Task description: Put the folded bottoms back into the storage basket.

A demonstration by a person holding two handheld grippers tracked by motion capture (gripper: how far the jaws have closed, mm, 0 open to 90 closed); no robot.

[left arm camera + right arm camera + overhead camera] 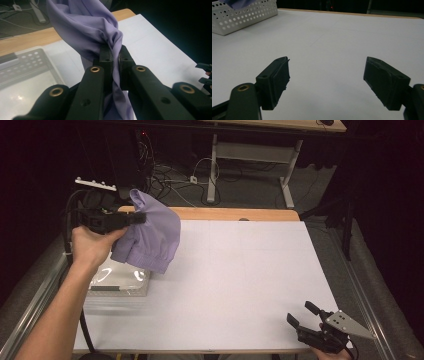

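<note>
A lilac cloth (150, 237) hangs in the air over the left part of the white table (240, 270), above a white perforated basket (120, 282). My left gripper (141, 218) is shut on a bunched fold of it. In the left gripper view the cloth (85, 25) is pinched between the jaws of that gripper (113, 53) and drapes both above and below them. My right gripper (302, 314) rests at the table's near right corner, open, with nothing between its fingers. In the right gripper view this gripper (325, 82) faces bare white tabletop.
The basket (244, 15) stands at the table's left, with lilac fabric showing over its rim in the right gripper view. A wooden strip (230, 213) edges the far side. Cables and a desk frame (250, 165) lie on the floor beyond.
</note>
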